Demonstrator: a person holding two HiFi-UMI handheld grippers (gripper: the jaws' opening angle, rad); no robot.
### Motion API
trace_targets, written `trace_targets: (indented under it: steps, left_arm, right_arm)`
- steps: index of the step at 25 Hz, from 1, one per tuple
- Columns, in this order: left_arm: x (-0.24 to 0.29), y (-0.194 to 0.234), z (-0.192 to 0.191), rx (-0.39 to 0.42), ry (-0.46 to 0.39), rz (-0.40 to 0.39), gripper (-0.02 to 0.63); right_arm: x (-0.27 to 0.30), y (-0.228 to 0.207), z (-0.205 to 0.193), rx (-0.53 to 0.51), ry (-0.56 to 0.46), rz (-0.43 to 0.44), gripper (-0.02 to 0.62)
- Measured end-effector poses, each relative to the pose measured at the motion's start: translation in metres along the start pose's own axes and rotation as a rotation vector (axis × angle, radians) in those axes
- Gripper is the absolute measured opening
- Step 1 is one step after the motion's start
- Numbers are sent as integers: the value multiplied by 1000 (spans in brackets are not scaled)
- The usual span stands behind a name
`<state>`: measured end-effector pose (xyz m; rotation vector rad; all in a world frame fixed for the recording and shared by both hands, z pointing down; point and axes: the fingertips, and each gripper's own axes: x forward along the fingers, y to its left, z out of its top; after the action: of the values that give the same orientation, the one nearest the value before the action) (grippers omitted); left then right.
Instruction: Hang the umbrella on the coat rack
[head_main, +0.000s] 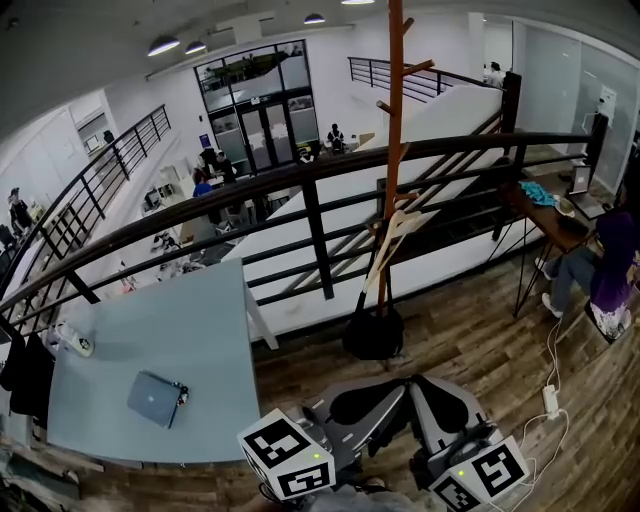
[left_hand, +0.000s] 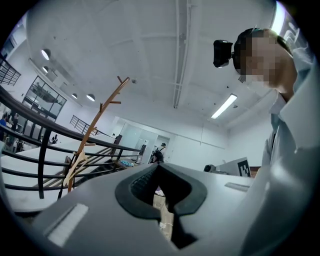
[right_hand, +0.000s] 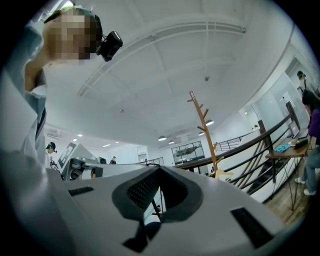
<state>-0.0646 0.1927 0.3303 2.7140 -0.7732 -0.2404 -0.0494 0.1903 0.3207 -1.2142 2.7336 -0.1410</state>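
Observation:
The wooden coat rack (head_main: 395, 110) stands by the railing on a black base (head_main: 373, 335). A folded cream umbrella (head_main: 398, 238) slants along the pole, its top near a low peg and its tip pointing down to the left. The same coat rack (left_hand: 97, 120) and umbrella (left_hand: 75, 164) appear at the left of the left gripper view, and the rack (right_hand: 202, 125) right of centre in the right gripper view. My left gripper (head_main: 395, 388) (left_hand: 159, 165) and right gripper (head_main: 428, 385) (right_hand: 159, 169) are low in the head view, well short of the rack. Both are shut with nothing in them.
A black railing (head_main: 310, 215) runs behind the rack, with an open drop beyond it. A pale blue table (head_main: 190, 320) at the left holds a grey flat item (head_main: 155, 398). A seated person (head_main: 600, 265) and a desk (head_main: 545, 215) are at the right. A power strip (head_main: 550, 400) lies on the wooden floor.

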Motion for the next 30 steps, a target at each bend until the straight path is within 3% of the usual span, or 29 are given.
trace_targets:
  steps: [15,30]
  left_arm:
    - [52,-13,-15,-4,21,-36,3]
    - [116,49,9,15,2,-53,3]
  right_arm:
    - [-27,-49,3,0,-1,-53,0]
    - [29,-122,14,-25,-3,-54,0]
